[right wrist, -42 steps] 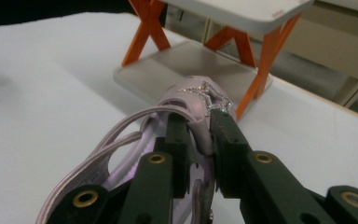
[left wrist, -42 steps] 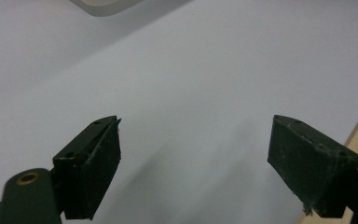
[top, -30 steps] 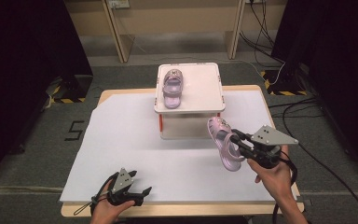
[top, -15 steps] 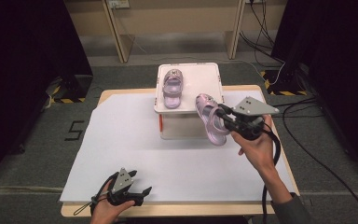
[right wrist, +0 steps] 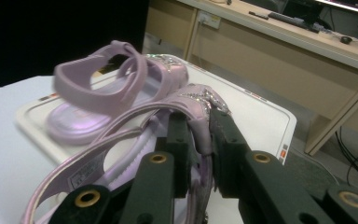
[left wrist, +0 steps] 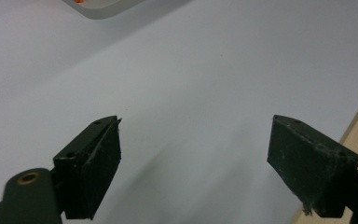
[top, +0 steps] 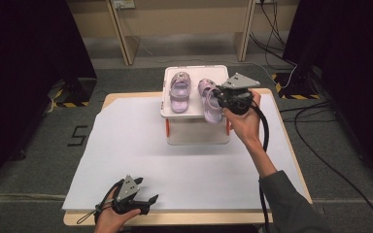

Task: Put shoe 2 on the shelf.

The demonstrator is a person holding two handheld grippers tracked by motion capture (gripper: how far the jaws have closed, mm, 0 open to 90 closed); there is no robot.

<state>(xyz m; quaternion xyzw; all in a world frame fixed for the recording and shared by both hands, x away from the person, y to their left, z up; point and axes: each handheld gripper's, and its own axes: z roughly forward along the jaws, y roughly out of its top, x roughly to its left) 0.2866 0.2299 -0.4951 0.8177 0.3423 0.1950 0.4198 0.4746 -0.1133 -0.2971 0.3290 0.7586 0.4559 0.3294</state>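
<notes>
Now that the second lilac sandal [top: 211, 101] has swung in from the right edge of the worktop [top: 184, 165] and up over the white box lid [top: 194, 72], it hangs just beside its mate [top: 179, 91], which already lies flat on the lid's left half. From the right tool view, the jaws are pinching the glittery front strap [right wrist: 200, 116], and the sandal looks tilted on its side, not yet resting on the lid. Up top, the right tool [top: 222, 97] sits above the lid's right half, the hand behind it. So the carry looks almost done; what's left, I'd say, is to level the sandal, lower it next to its partner and let go. Down at the near edge, the left tool [top: 143, 201] hasn't budged, jaws spread over bare white worktop [left wrist: 214, 70], holding nothing.
</notes>
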